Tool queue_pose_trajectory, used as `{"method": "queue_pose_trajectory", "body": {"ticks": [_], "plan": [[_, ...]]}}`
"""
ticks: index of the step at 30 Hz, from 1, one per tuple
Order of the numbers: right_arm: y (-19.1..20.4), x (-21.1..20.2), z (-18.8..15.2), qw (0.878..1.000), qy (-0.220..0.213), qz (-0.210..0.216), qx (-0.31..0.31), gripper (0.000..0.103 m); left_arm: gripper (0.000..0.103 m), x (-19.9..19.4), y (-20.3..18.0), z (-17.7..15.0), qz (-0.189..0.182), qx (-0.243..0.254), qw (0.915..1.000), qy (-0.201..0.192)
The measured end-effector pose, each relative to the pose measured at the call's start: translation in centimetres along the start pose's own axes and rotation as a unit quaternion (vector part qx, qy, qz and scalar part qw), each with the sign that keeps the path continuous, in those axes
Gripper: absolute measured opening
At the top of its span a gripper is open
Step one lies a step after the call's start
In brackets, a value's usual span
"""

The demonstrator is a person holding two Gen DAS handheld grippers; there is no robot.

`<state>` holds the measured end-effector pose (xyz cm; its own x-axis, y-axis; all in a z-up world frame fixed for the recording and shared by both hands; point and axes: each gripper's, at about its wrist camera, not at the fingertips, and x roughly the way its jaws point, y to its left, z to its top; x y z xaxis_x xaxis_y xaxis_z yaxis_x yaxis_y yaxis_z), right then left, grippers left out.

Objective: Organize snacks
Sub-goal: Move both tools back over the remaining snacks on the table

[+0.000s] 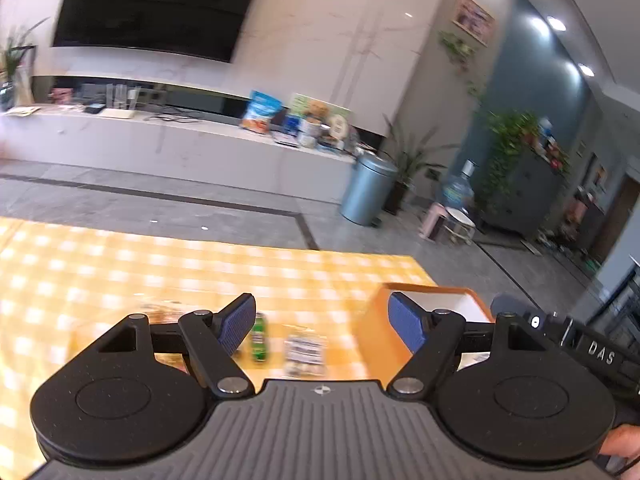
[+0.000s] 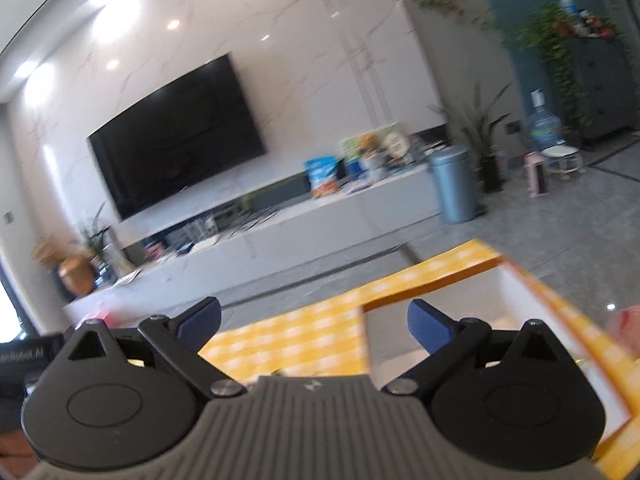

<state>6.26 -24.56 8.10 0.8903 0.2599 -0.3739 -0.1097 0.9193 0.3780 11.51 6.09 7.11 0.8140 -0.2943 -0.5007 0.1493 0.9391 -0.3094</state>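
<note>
Hovering above the yellow-checked worktop (image 1: pixel 160 264), the left gripper (image 1: pixel 322 320) has its blue pads spread wide with nothing between them. The snacks lie directly ahead of it and slightly below: a green packet (image 1: pixel 260 338) with its long axis pointing away from the gripper, and just beside it to the right a pale wrapped packet (image 1: pixel 304 352); motion blur makes any further snacks to the left hard to tell. The orange-rimmed box (image 1: pixel 432 300) sits to the right of both, near the worktop's edge. The right gripper (image 2: pixel 314 324), also spread and empty, hangs over that box (image 2: pixel 440 292), with no snack in its view. So the left gripper looks the nearer for a pickup, with the box rightward of it.
</note>
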Motion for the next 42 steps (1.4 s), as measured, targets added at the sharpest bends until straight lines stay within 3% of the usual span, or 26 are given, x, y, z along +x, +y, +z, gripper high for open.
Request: {"method": "queue_pose_trajectory", "body": {"ticks": [4,8,15,21,24,28,33,37,42], "plan": [[3.0,2.2,-1.3,0.999,0.024,0.002,-0.029,0.097,0.089,0.3,3.4,-0.7,0.032,-0.033,0.9989,-0.004],[5.2,4.5,-2.9,0.998,0.045,0.004,-0.052,0.097,0.089,1.2,5.9,-1.8,0.120,-0.047,0.9915,-0.016],[6.5,9.8,-6.0,0.991,0.112,-0.028,-0.071,0.097,0.088,4.2,10.6,-3.4,0.104,-0.111,0.9882,0.015],[7.1,13.3,-8.0,0.986,0.144,-0.054,-0.070,0.097,0.088,6.1,13.3,-5.6,0.107,-0.100,0.9880,0.049],[7.4,15.2,-8.9,0.981,0.165,-0.061,-0.085,0.097,0.087,6.0,13.1,-6.1,0.134,-0.092,0.9858,0.041],[7.2,17.8,-10.1,0.970,0.208,-0.082,-0.095,0.097,0.087,6.3,13.4,-6.4,0.126,-0.083,0.9876,0.043],[7.2,19.9,-10.8,0.967,0.237,-0.060,-0.069,0.097,0.087,6.8,14.2,-6.3,0.143,-0.087,0.9847,0.050],[7.6,21.0,-10.7,0.968,0.231,-0.069,-0.071,0.097,0.087,7.2,15.1,-6.5,0.138,-0.110,0.9821,0.065],[8.0,24.3,-10.4,0.966,0.246,-0.055,-0.063,0.097,0.087,7.7,15.6,-6.9,0.161,-0.109,0.9778,0.077]]}}
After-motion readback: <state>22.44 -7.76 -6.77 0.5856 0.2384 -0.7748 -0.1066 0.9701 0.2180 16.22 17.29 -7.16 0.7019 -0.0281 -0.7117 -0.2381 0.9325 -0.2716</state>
